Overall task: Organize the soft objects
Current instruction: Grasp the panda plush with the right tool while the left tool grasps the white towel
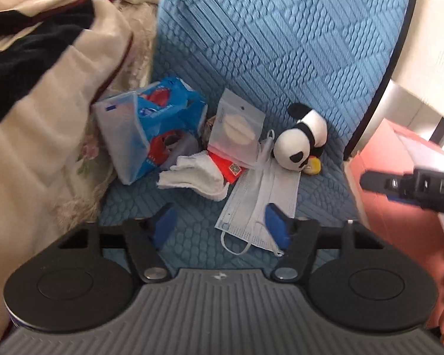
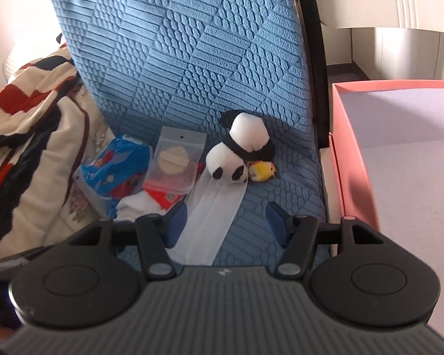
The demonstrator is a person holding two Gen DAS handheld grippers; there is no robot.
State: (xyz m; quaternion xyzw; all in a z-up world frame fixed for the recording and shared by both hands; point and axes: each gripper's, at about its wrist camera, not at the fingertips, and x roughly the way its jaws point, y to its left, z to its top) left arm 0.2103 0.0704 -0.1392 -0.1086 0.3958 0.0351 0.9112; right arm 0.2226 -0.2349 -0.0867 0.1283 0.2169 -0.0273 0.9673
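Observation:
On the blue quilted seat [image 1: 192, 230] lie a panda plush [image 1: 302, 139], a face mask [image 1: 260, 204], a white cloth [image 1: 198, 174], a blue tissue pack [image 1: 151, 136] and a clear pouch with a round pad [image 1: 236, 130]. My left gripper [image 1: 222, 222] is open and empty, its right pad over the mask. In the right wrist view my right gripper [image 2: 225, 222] is open and empty above the mask [image 2: 213, 207], with the panda [image 2: 239, 151] just ahead. The right gripper's body also shows in the left wrist view [image 1: 414, 189].
A pink box [image 2: 355, 162] with a pale inside stands open to the right of the seat. A striped blanket [image 2: 23, 112] and a cream cushion [image 1: 44, 136] are piled on the left. The blue seat back [image 2: 192, 44] rises behind the objects.

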